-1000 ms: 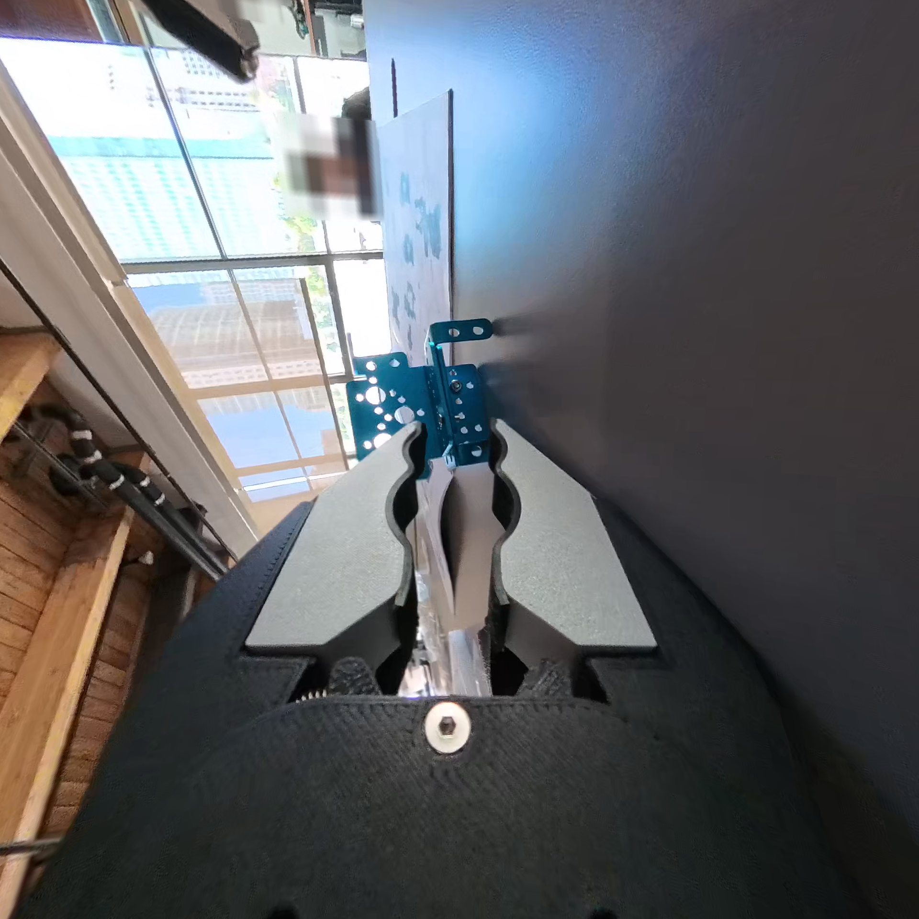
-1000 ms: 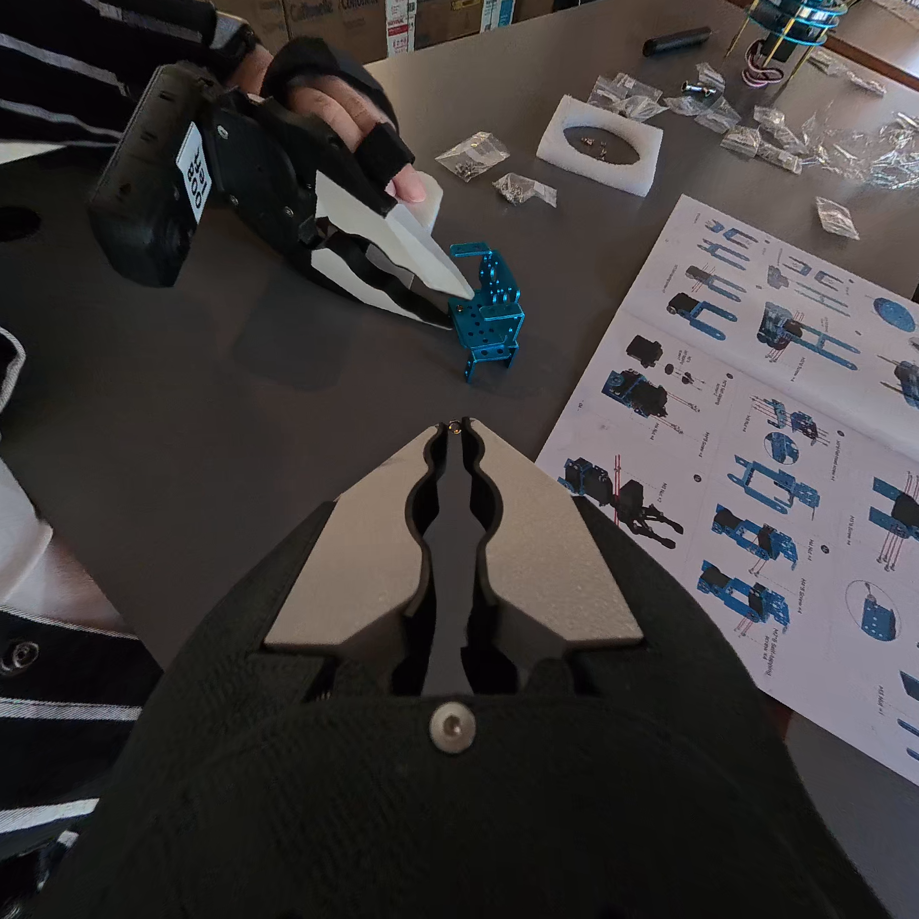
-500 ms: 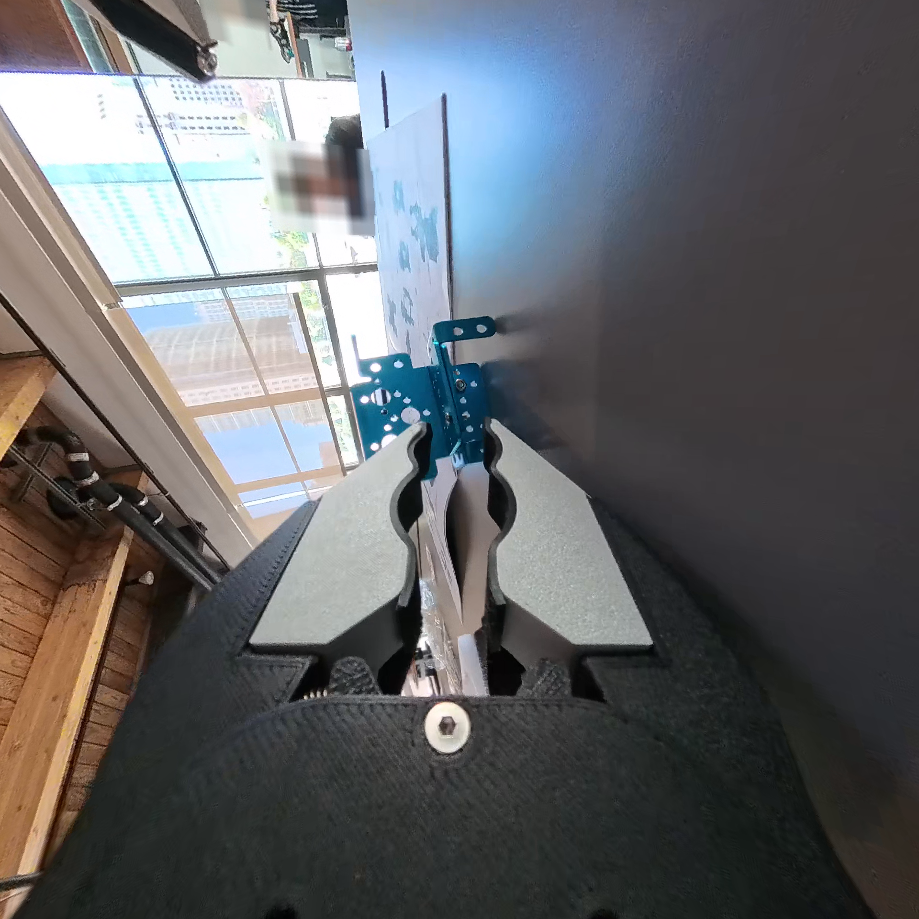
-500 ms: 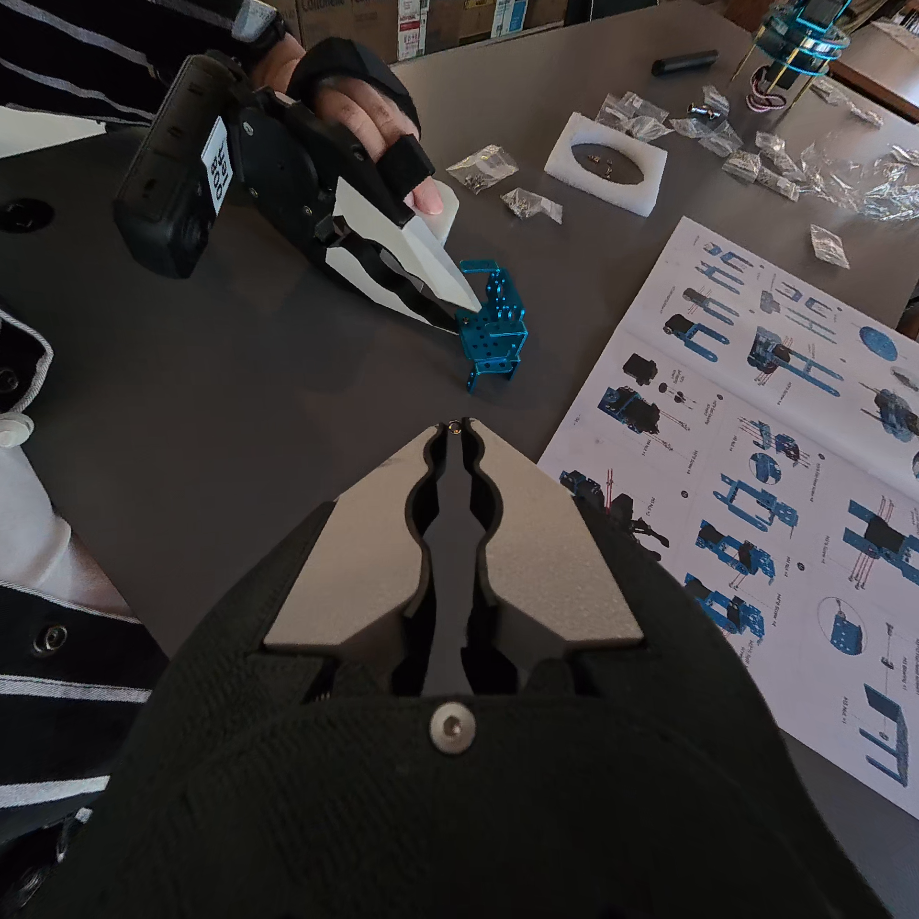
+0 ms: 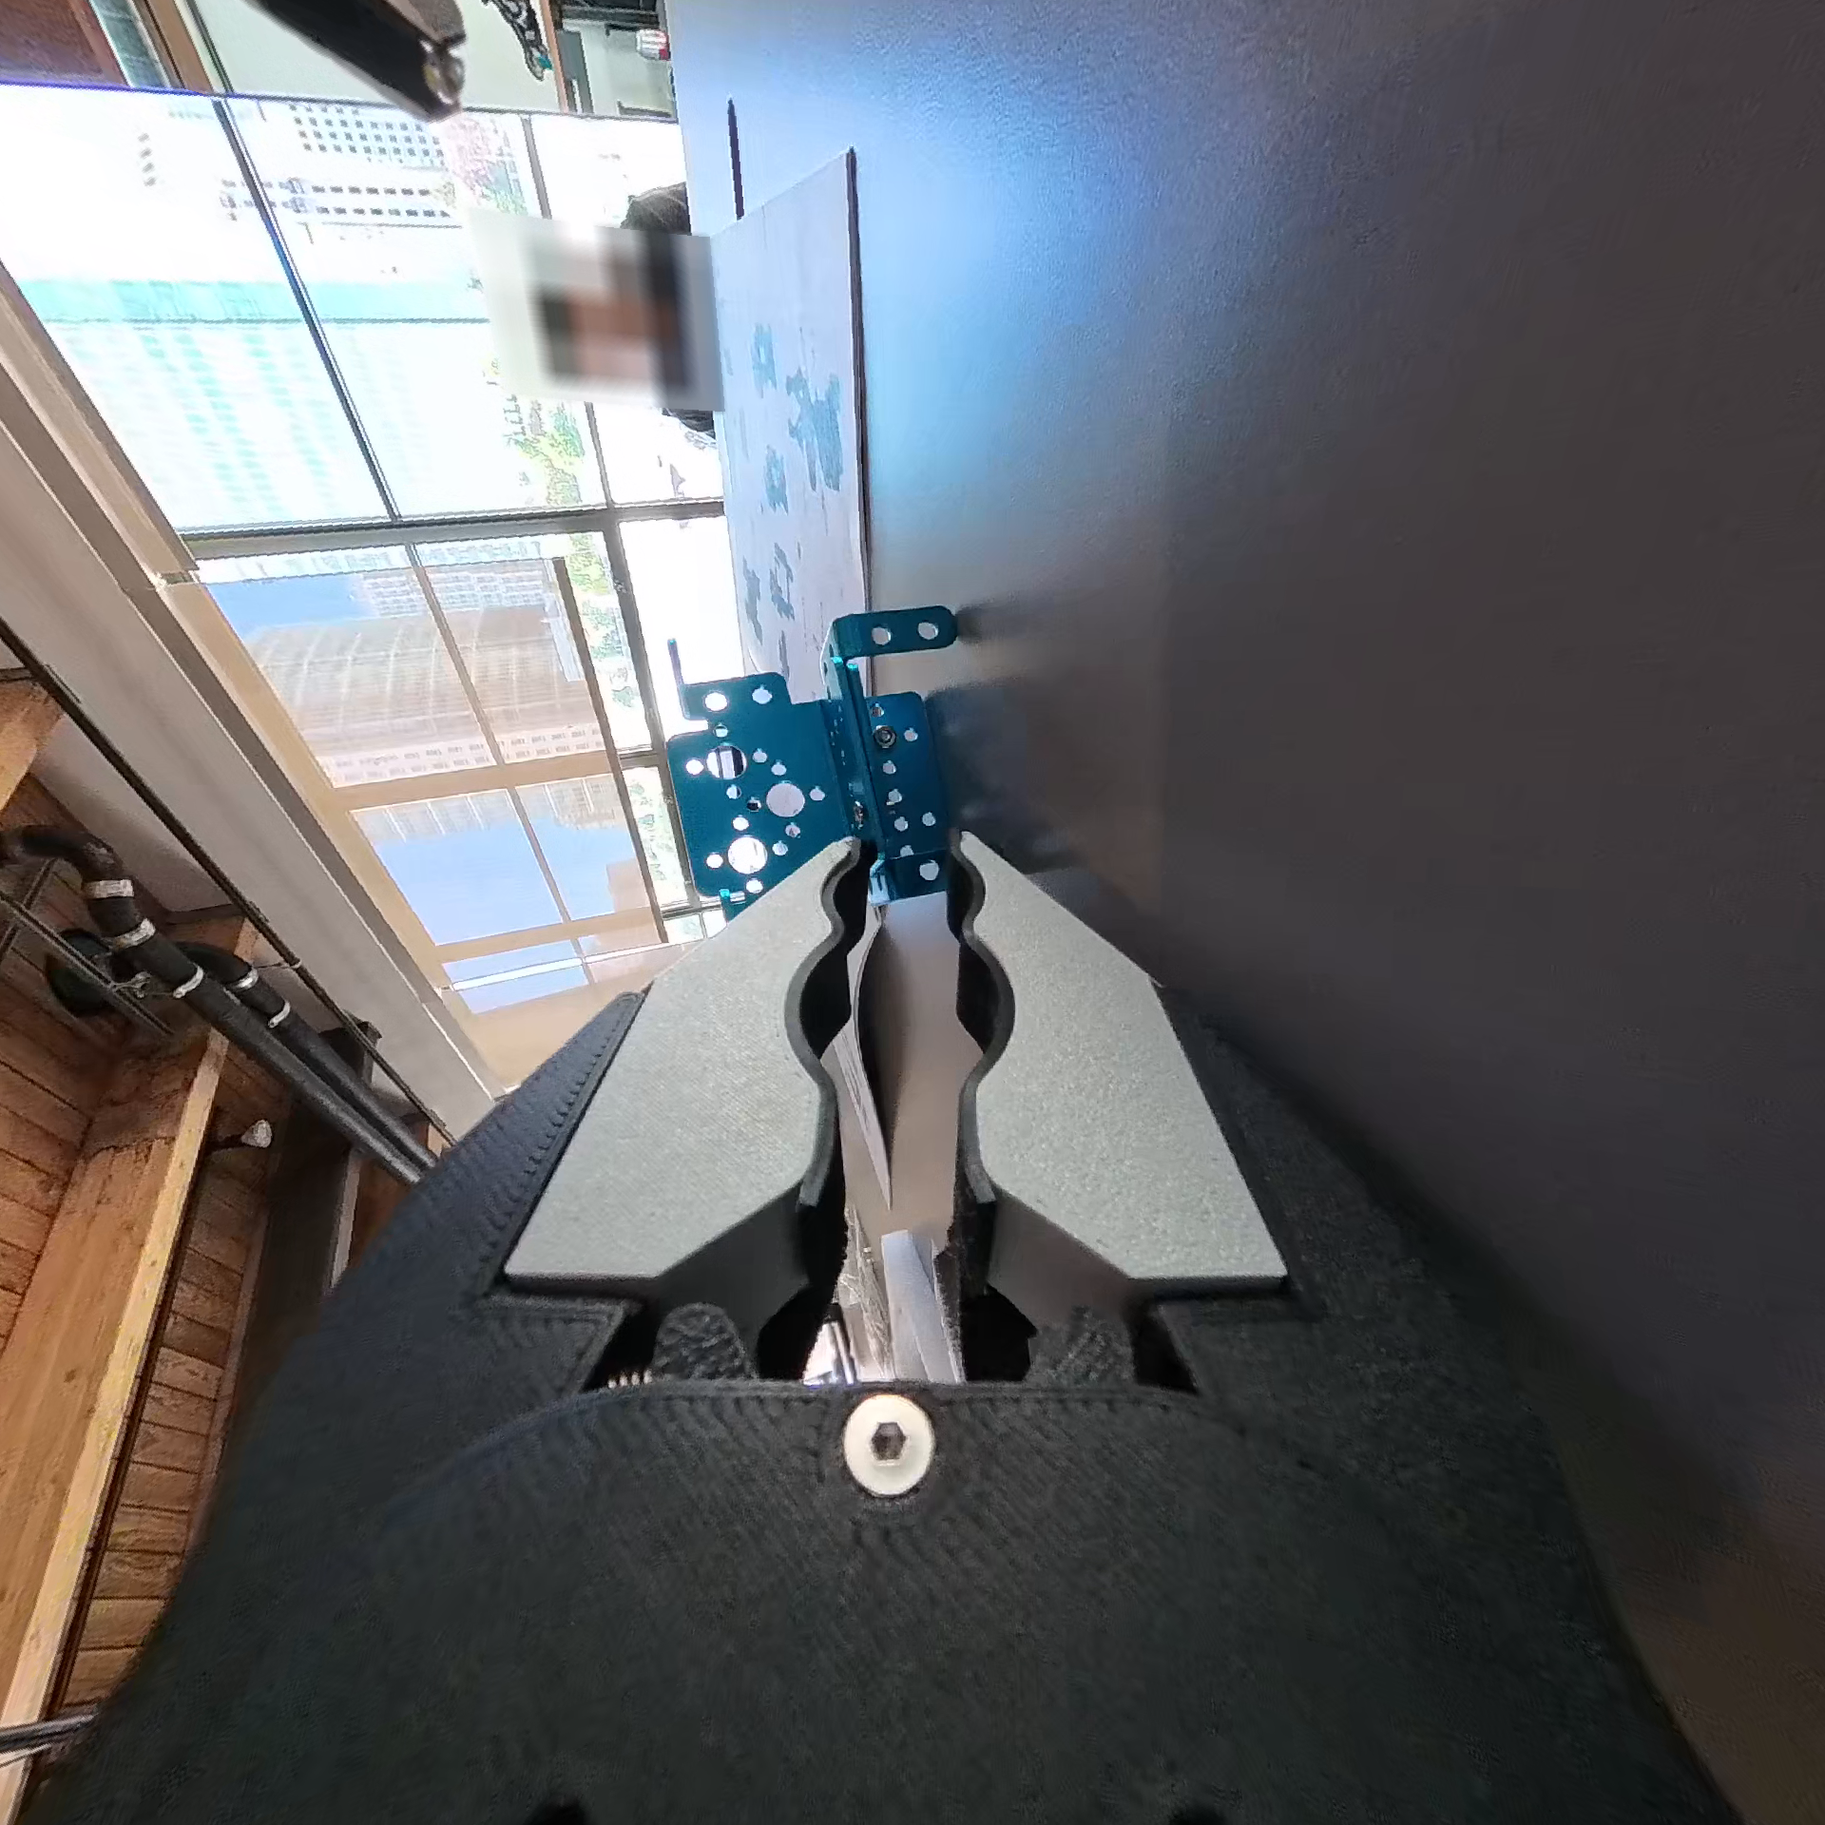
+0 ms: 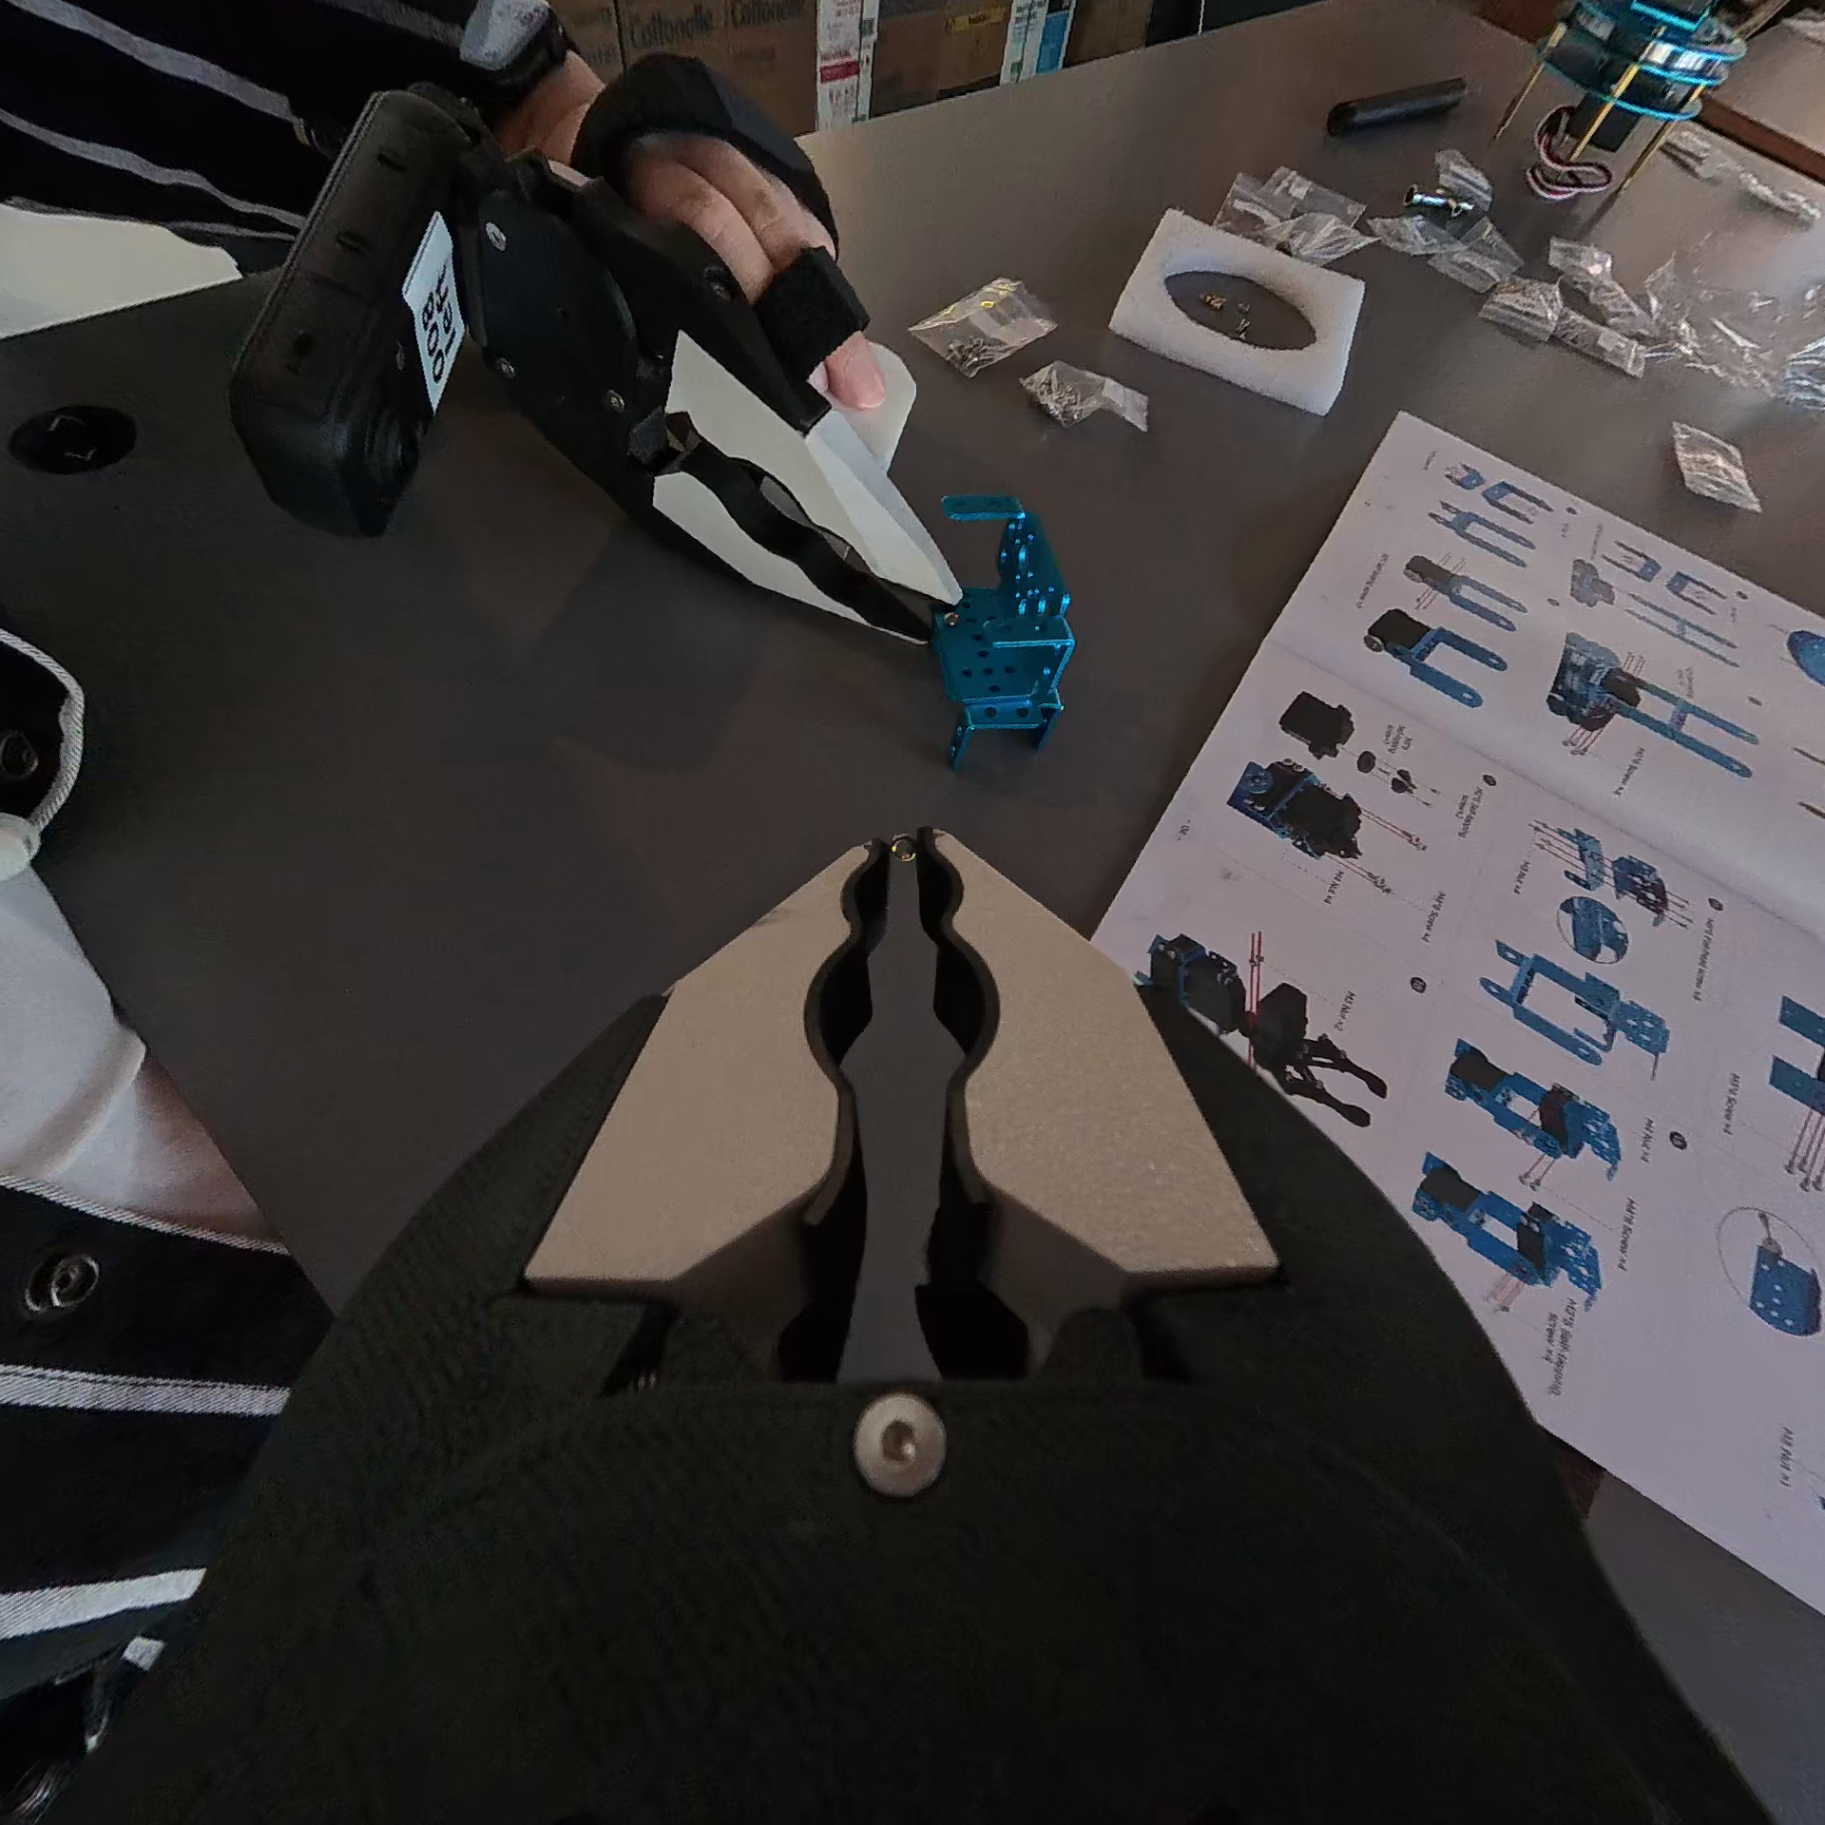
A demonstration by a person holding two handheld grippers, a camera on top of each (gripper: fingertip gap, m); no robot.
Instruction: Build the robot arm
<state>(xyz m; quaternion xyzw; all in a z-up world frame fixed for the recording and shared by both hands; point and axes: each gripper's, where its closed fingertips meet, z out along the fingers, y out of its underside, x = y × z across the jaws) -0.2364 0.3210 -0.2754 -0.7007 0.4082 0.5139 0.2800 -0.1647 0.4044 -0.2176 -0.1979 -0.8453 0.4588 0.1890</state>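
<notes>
The left tool [image 6: 933, 612] clamps a corner of the blue bracket assembly [image 6: 1007, 642] standing on the grey desk [image 6: 494, 790]. The right tool [image 6: 901, 849], ahead of which the assembly stands, pinches a tiny brass screw [image 6: 901, 845]; the instruction sheet [image 6: 1531, 889] lies to its right.

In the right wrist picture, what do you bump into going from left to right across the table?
Left gripper → blue metal bracket → white foam block → instruction sheet, lying flat on the grey table.

I see the blue perforated metal bracket assembly [image 6: 1007, 642] standing on the grey table [image 6: 494, 790], left of the printed instruction sheet [image 6: 1481, 889], foam block [image 6: 1239, 316] behind
</notes>
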